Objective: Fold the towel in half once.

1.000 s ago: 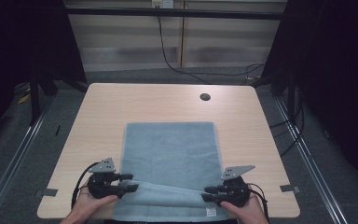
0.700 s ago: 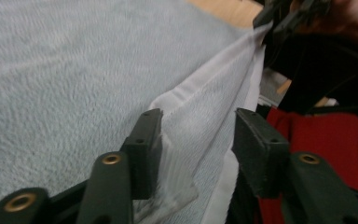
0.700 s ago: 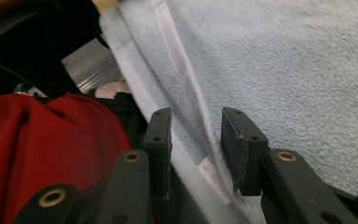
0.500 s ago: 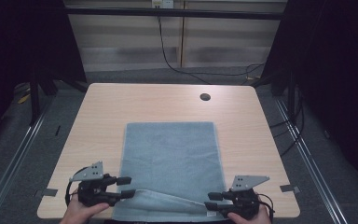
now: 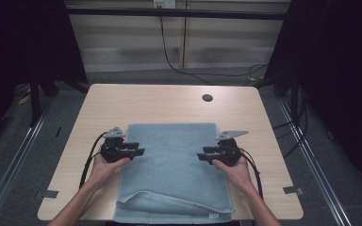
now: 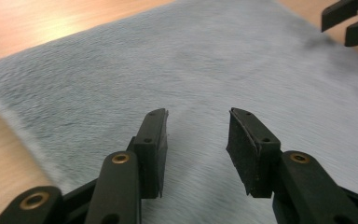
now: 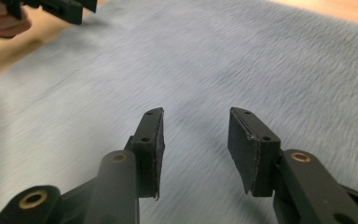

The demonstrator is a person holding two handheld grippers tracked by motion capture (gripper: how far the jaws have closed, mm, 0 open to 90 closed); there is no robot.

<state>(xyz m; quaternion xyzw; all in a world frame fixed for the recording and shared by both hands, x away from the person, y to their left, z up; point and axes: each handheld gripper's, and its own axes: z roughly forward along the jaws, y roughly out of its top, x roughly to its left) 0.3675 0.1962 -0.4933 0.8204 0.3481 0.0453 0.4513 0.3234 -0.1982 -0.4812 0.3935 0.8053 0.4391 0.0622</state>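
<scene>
A grey-blue towel (image 5: 169,165) lies flat on the wooden table (image 5: 160,103), with a rumpled fold (image 5: 169,203) along its near edge. My left gripper (image 5: 140,151) hovers at the towel's left edge, about halfway up, pointing inward. Its jaws are open and have just been closing a little, with nothing between them (image 6: 197,135). My right gripper (image 5: 201,156) sits over the right edge, facing the left one. Its jaws have just been opening and are empty (image 7: 196,135). Both gripper views look across the towel (image 6: 191,70) (image 7: 223,60).
A dark round hole (image 5: 207,98) is set in the table beyond the towel. Grey tape marks (image 5: 49,193) (image 5: 292,190) sit near the front corners. Bare wood surrounds the towel on the left, right and far sides. Dark floor and cables lie beyond the table.
Both grippers have let go of the towel's near edge and moved away from the person to the middle of its sides. The lifted near edge has dropped into a rumpled fold.
</scene>
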